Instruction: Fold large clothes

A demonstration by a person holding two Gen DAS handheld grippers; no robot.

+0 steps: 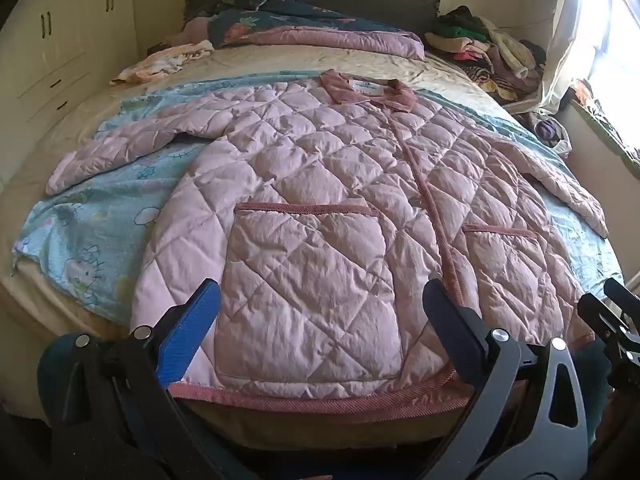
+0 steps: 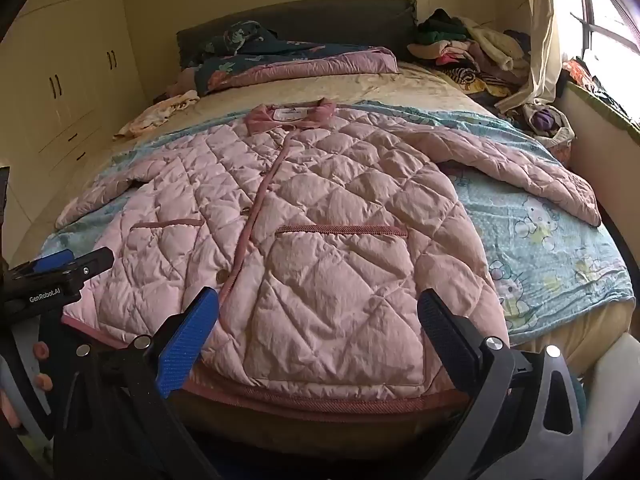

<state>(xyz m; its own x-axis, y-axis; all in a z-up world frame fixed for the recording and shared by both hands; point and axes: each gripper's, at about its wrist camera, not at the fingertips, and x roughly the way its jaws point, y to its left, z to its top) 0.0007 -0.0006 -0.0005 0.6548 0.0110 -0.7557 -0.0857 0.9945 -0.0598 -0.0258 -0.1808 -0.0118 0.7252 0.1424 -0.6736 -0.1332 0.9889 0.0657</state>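
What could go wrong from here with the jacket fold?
1. The pink quilted jacket has its hem right at the bed's near edge; a tug toward the person could slide it off.
2. It lies on a loose blue cartoon sheet; a low pinch by the open left hand-held gripper or right hand-held gripper may catch the sheet too.
3. Puffy quilting may spring back, and the spread sleeves could drag unevenly.

A home bedroom: a bed [image 1: 280,60] with headboard [image 2: 320,12], built-in wardrobes [image 1: 60,40], and a curtained window [image 2: 592,20].
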